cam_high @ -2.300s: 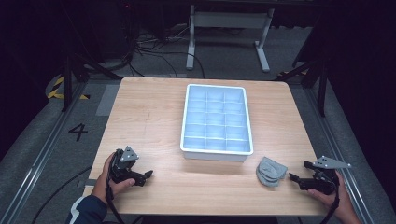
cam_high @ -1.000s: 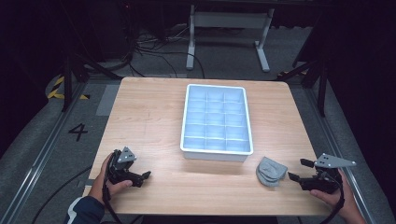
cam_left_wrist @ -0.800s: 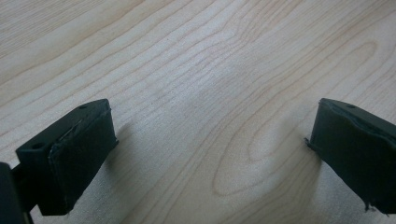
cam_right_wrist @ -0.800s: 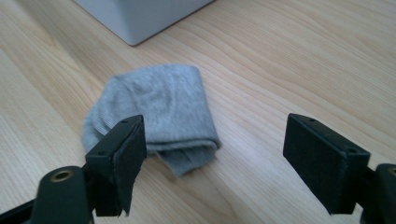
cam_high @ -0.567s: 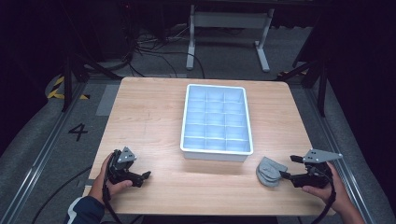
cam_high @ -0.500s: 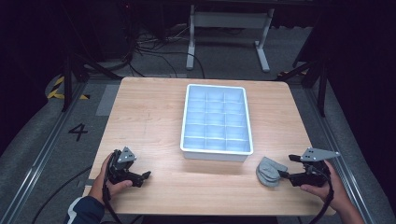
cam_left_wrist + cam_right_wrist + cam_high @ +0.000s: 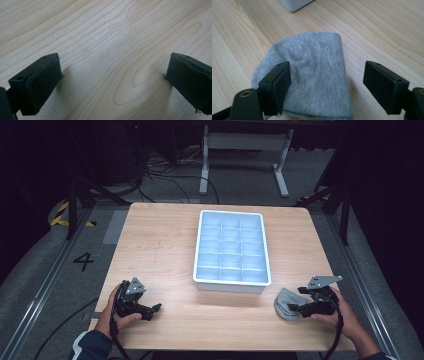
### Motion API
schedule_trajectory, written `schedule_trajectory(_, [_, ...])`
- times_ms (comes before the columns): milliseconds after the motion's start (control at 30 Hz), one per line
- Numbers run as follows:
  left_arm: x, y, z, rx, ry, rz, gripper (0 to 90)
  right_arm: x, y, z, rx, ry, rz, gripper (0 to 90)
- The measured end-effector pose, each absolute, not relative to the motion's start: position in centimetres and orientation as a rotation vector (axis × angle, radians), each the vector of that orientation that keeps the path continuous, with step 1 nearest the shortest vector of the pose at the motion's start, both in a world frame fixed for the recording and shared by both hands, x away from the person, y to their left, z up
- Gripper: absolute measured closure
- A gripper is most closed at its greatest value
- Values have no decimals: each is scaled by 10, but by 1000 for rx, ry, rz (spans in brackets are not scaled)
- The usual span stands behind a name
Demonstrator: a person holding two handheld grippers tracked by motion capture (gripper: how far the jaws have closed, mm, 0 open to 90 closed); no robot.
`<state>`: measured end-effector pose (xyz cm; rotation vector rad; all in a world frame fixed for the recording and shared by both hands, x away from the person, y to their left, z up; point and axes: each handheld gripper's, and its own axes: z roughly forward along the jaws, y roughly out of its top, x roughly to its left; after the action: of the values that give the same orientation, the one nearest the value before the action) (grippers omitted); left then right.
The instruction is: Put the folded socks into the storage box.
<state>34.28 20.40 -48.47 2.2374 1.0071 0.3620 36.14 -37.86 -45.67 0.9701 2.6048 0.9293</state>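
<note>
The wooden worktop (image 7: 165,245) is nearly bare. That gives both hands plenty of room along the near edge. In the middle of it sits the white divider tray (image 7: 231,251), long side running away from the person, its compartments all looking vacant. It is likely the destination, parked centrally so either hand can reach it.

Down at the near right, just off the tray's front corner, lies the folded grey sock (image 7: 312,77), flat on the wood and apart from the tray. The right gripper (image 7: 301,307) is low over its right-hand edge. In the right gripper view the fingers (image 7: 278,87) are spread wide. One rests over the fabric and the other is out over bare wood past the folded edge, so nothing is gripped yet. My read is that this wide stance is there to straddle the bundle before closing on it.

Over at the near left, the left gripper (image 7: 150,309) rests low on the wood, fingers (image 7: 37,85) wide apart with only grain between them. It looks parked out of the way, well apart from the sock.
</note>
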Motion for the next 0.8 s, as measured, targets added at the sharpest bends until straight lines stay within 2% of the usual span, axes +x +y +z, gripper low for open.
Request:
schedule_trajectory(200, [343,204,-485,2240,1003,367,4,364,-374,-463,991,2645,893,152])
schedule_trajectory(367, [343,204,-485,2237,1007,362,4,365,-367,-464,953,2718,881,162])
schedule_trajectory(433, [343,204,-485,2237,1007,362,4,364,-364,-462,934,2739,865,225])
schedule_trajectory(533, [343,204,-485,2237,1007,361,4,361,-361,-458,872,2807,890,480])
schedule_trajectory(600, [343,204,-485,2237,1007,361,4,360,-360,-457,870,2819,896,512])
schedule_trajectory(667, [343,204,-485,2236,1007,362,4,360,-358,-456,877,2851,910,627])
schedule_trajectory(800, [343,204,-485,2237,1007,361,4,359,-358,-456,873,2863,925,695])
